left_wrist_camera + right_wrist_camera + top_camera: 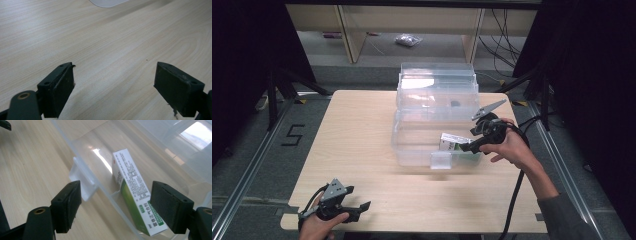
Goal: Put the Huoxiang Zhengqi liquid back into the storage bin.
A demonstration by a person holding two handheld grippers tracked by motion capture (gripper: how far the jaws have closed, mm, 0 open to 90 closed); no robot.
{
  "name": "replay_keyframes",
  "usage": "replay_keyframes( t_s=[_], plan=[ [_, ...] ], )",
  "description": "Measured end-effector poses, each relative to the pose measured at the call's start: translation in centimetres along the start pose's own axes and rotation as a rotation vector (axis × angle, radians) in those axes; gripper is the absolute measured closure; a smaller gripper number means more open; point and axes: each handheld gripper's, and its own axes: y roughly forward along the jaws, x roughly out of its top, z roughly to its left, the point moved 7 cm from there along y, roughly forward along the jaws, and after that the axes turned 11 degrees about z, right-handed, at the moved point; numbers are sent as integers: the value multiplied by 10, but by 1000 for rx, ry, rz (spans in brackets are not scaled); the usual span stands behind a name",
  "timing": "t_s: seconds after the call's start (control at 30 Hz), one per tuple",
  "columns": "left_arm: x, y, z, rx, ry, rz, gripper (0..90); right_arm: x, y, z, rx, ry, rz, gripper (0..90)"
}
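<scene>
Grey floor and dark curtains surround our pale wood table (pixel 362 150). Our left gripper (pixel 357 207) rests open near its front edge. Our right gripper (pixel 115 206), open, hovers over a clear bin (pixel 422 145) where a green-white box (pixel 132 195) leans, long axis slanting upward.

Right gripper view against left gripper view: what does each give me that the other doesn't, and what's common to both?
Right gripper view alone: the green and white box lying inside the clear plastic bin, with the bin's front latch tab between the open jaws of the right gripper. Left gripper view alone: the left gripper, jaws wide apart with nothing between them. Both: the light wooden table and a pair of open black jaws.
</scene>
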Motion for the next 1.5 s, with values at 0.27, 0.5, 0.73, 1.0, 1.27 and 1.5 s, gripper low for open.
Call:
replay_keyframes(
  t_s=[0.27,0.5,0.73,1.0,1.27,1.5],
  plan=[
    [-1,-1,1,5,13,11,156,-8,2,12,5,35,-10,230],
    [0,-1,0,2,-6,-3,156,-11,4,23,-11,50,-61,193],
    [0,-1,0,-4,-3,-1,156,-18,10,33,-10,42,-95,193],
    [1,-2,0,-3,-8,-1,156,-26,18,37,-25,57,-130,195],
    [1,-2,1,0,-1,3,156,-33,20,43,-14,70,-115,196],
    [1,-2,0,-4,-16,-8,157,-43,27,52,0,74,-141,196]
  ],
)
